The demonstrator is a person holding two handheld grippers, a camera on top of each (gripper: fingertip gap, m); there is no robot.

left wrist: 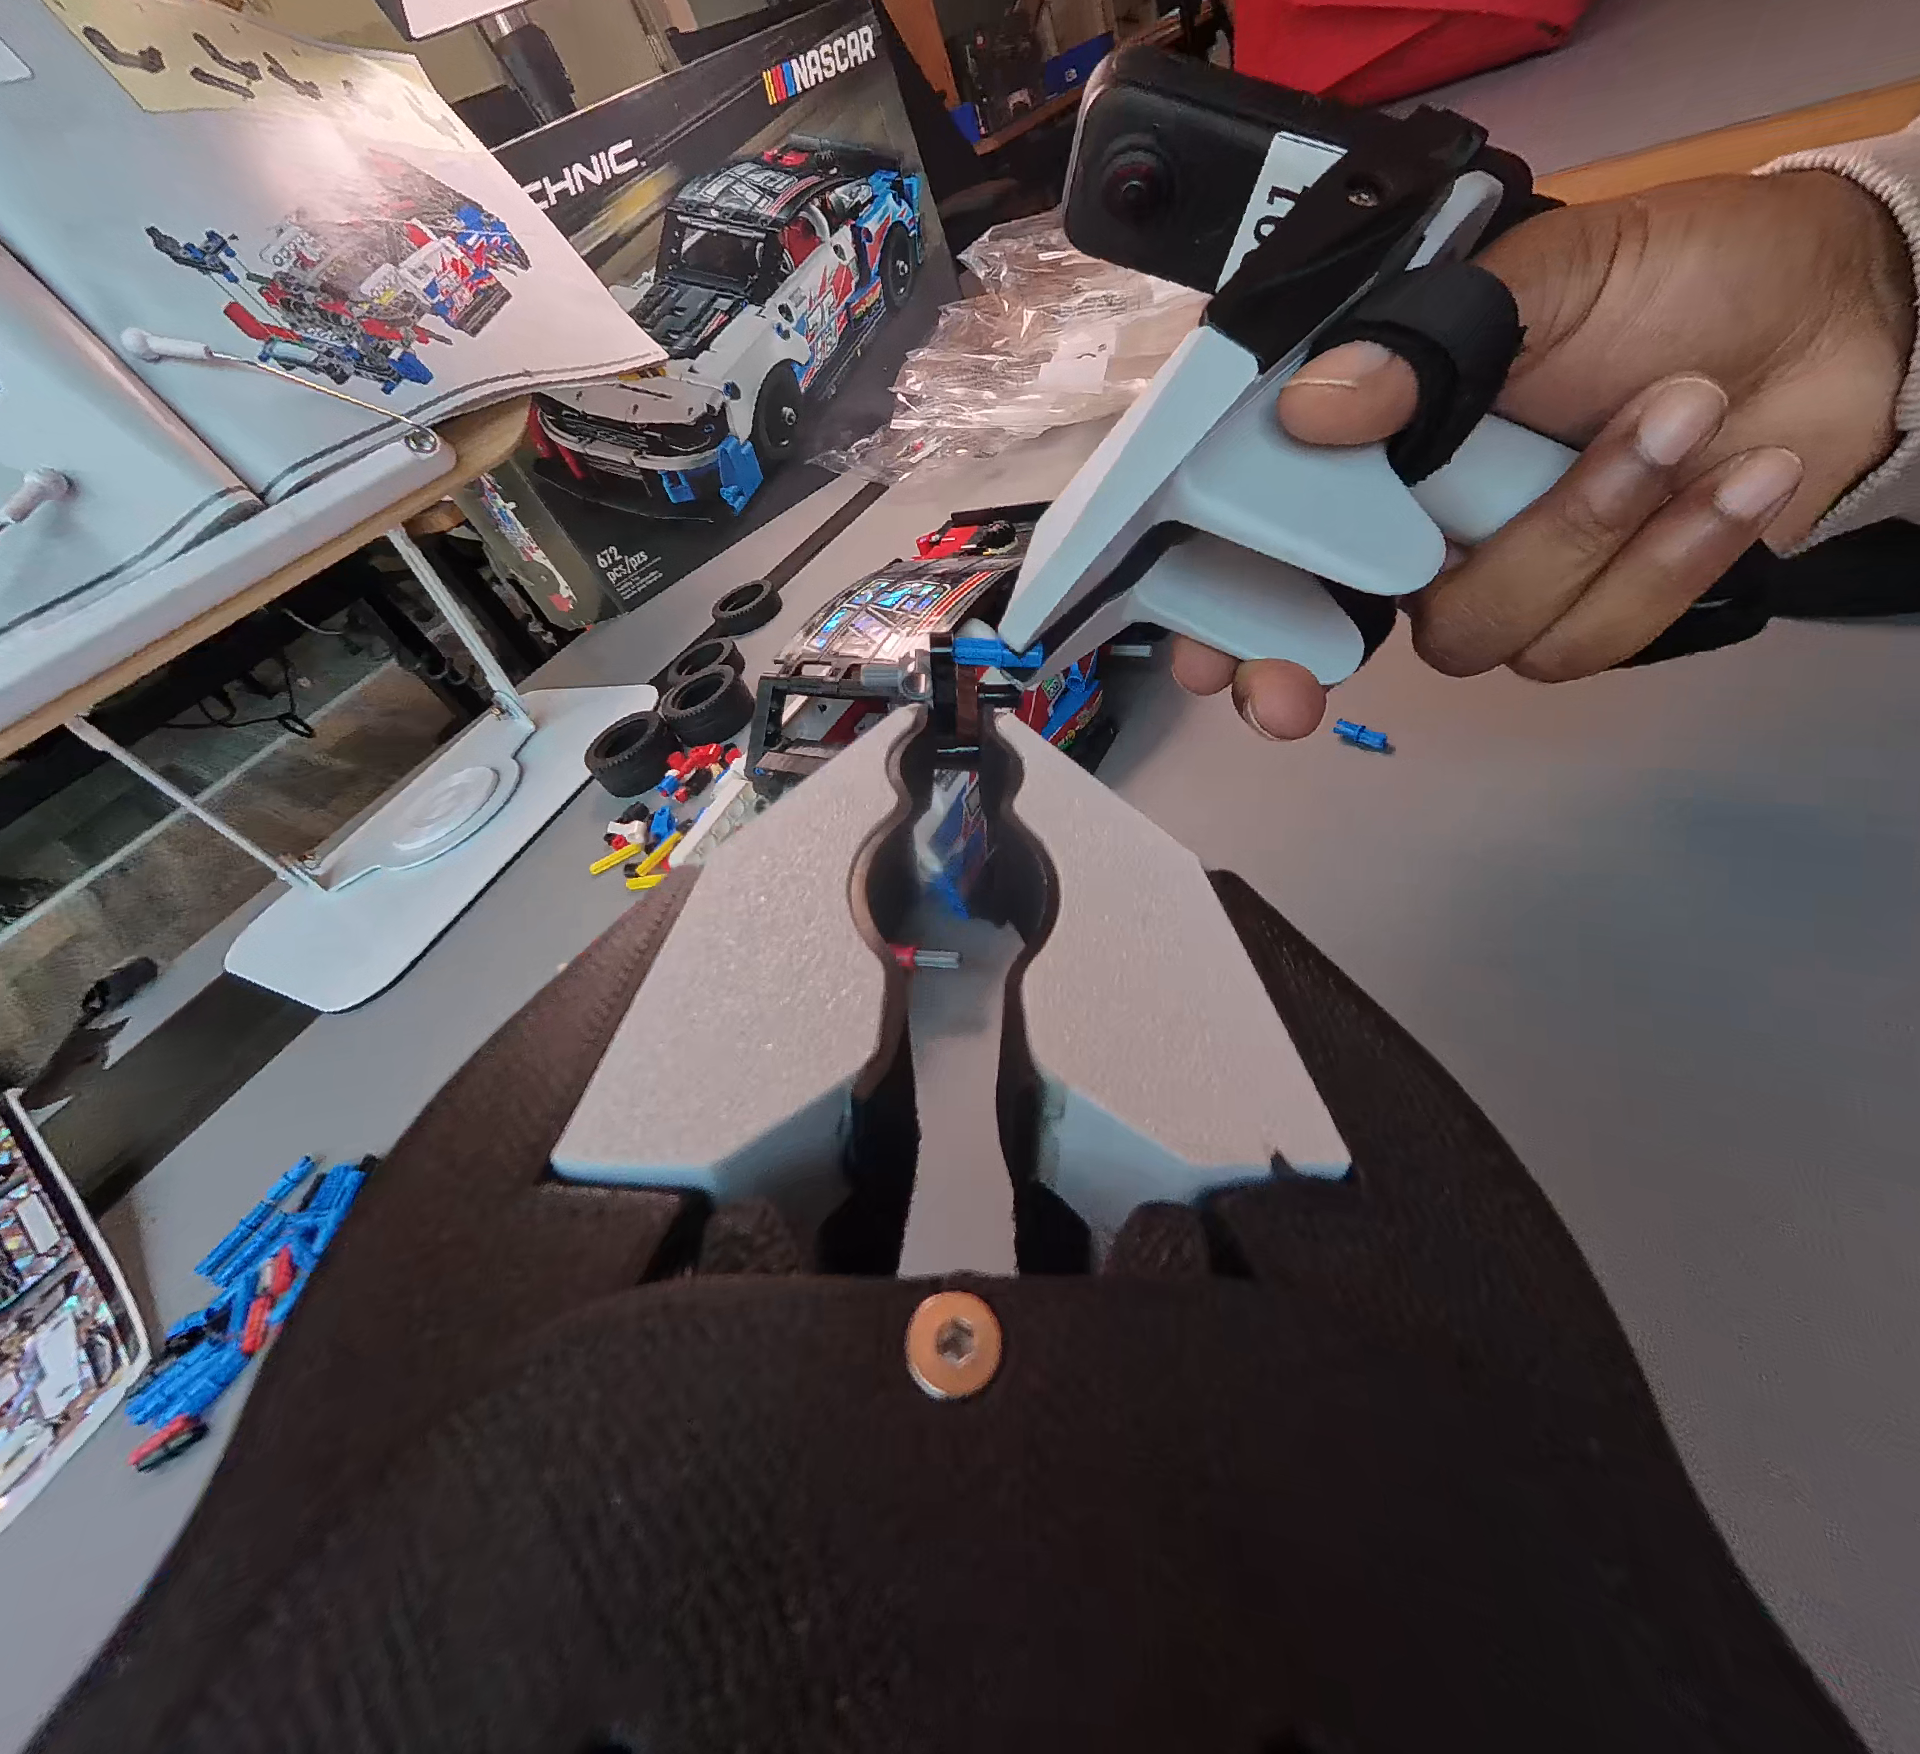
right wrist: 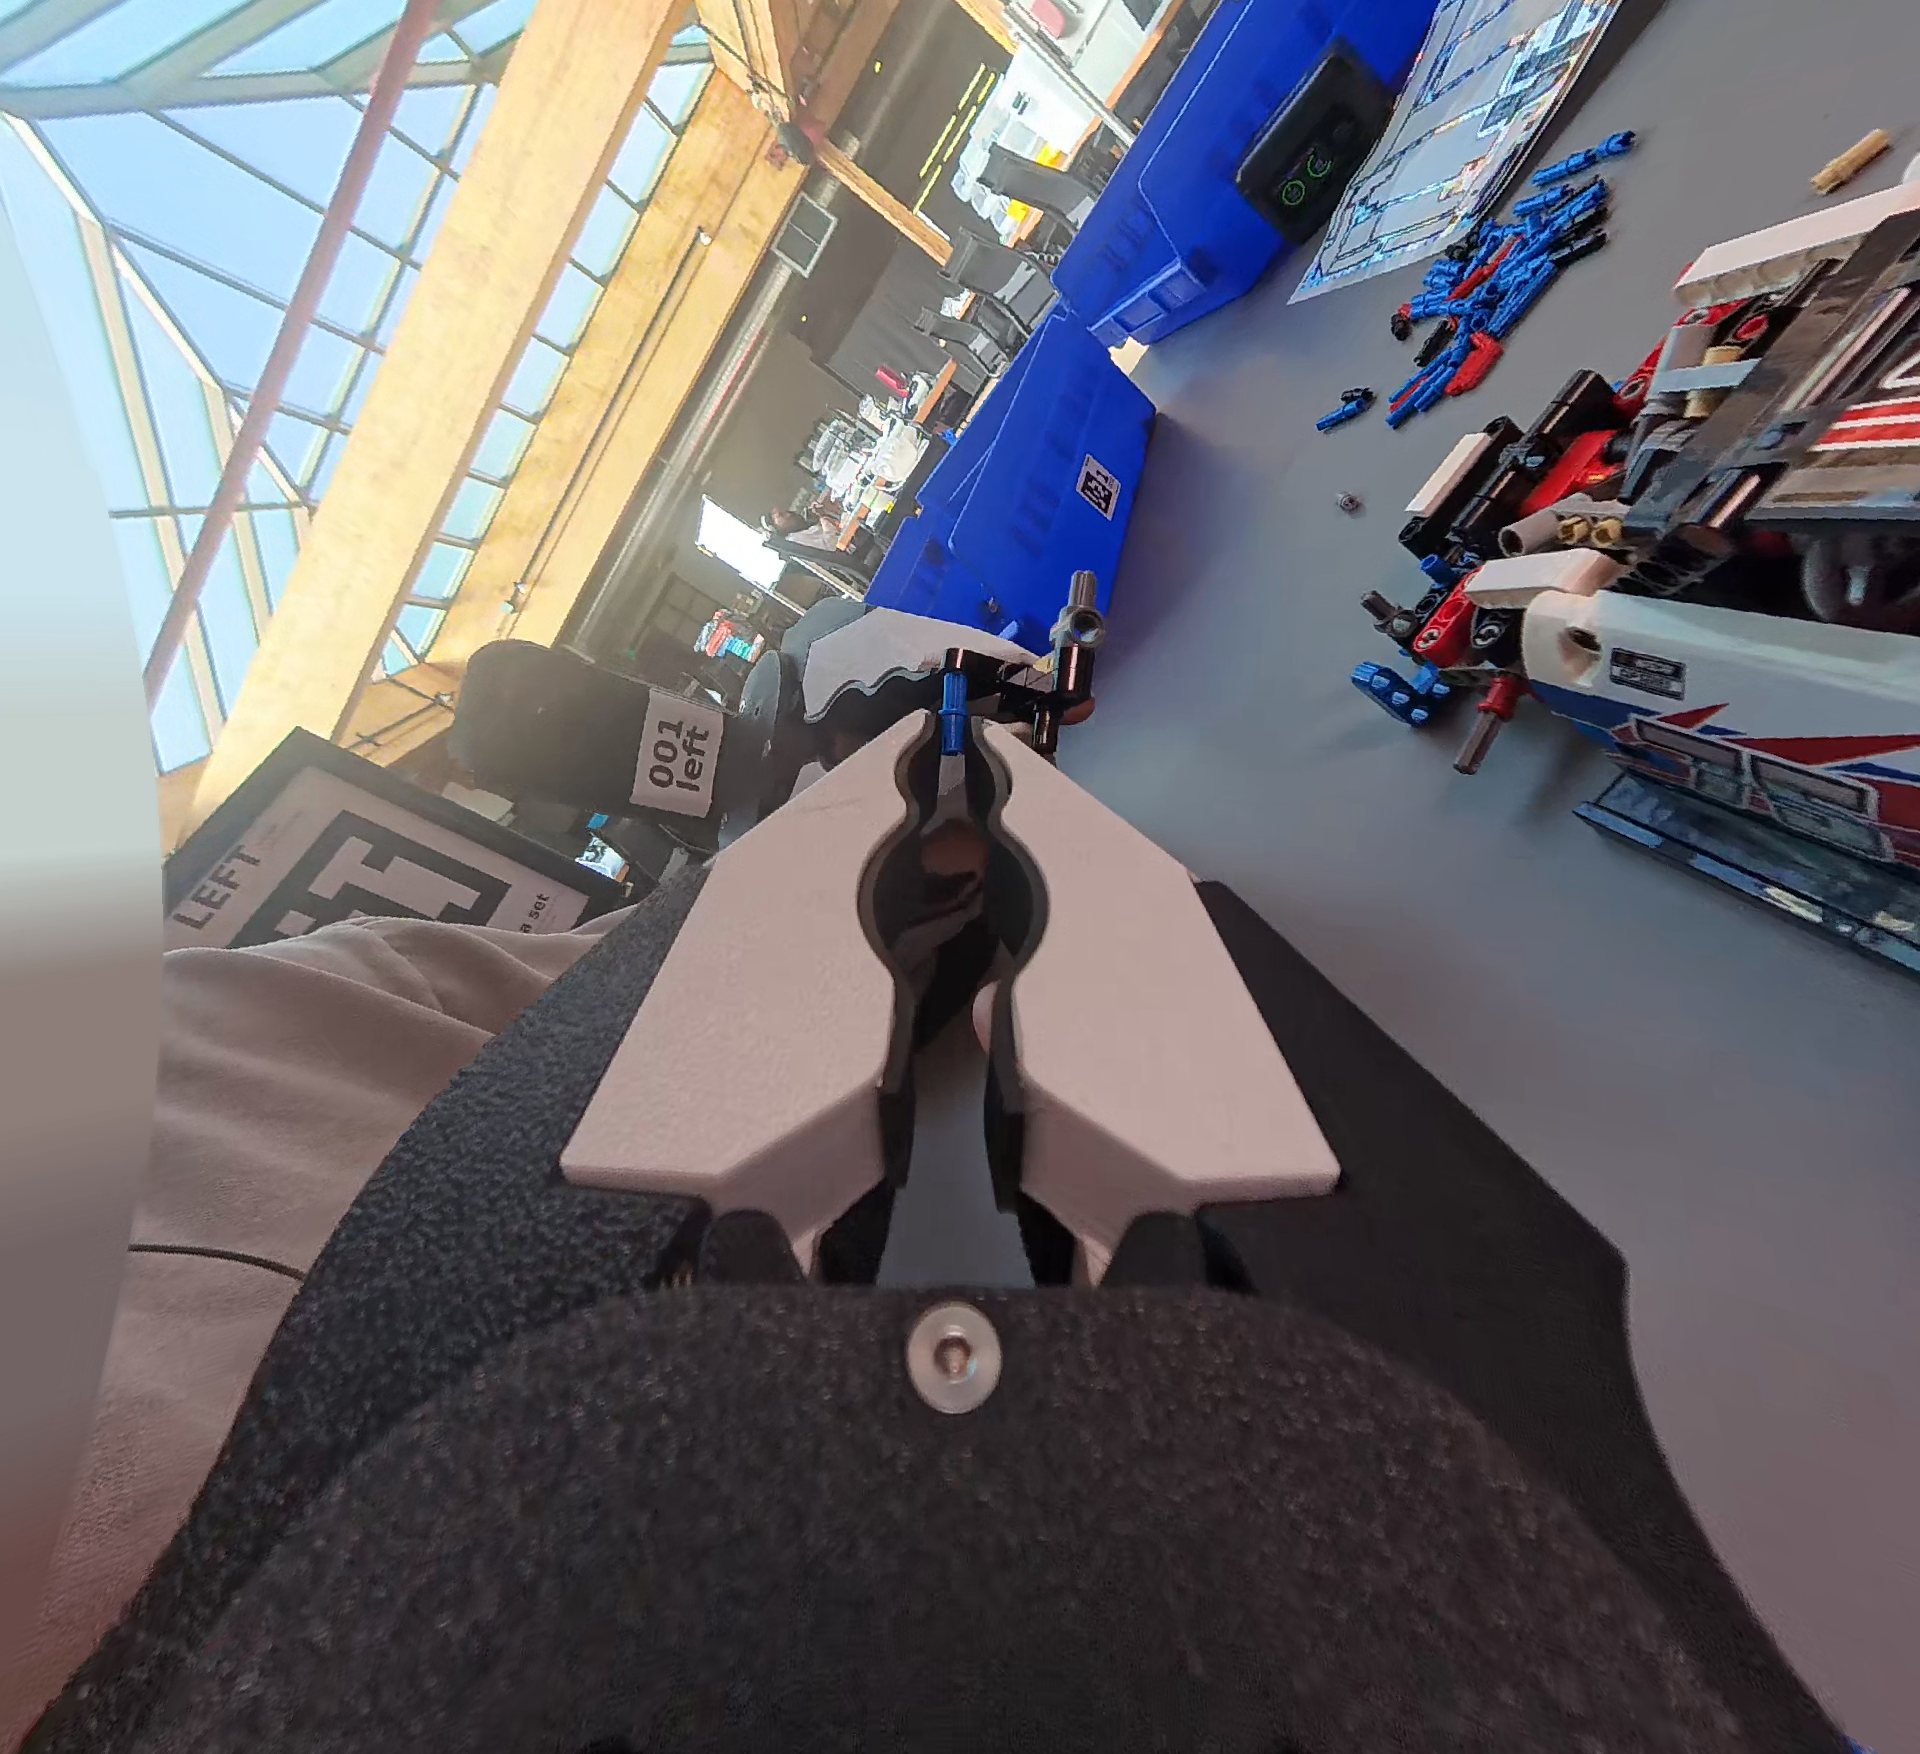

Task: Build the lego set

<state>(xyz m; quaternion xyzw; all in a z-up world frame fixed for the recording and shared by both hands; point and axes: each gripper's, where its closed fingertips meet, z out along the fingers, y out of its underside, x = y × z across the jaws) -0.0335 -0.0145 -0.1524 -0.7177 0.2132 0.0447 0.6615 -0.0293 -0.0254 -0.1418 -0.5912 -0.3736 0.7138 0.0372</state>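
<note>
Four loose tyres [left wrist: 686, 702] show only left; blue bins [right wrist: 1226, 177] only right.

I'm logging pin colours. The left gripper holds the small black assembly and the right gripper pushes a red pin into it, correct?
Not quite: the pin is blue, as the right wrist view shows. The left gripper does hold the small black assembly, and the right gripper grips the pin.

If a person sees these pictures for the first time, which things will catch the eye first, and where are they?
First, the two grippers meeting in mid-air above the grey table: the left gripper holds a small black piece, and the right gripper presses a blue pin into it. Behind them lies the half-built car, and at the back left stands the box with the car picture.
</note>
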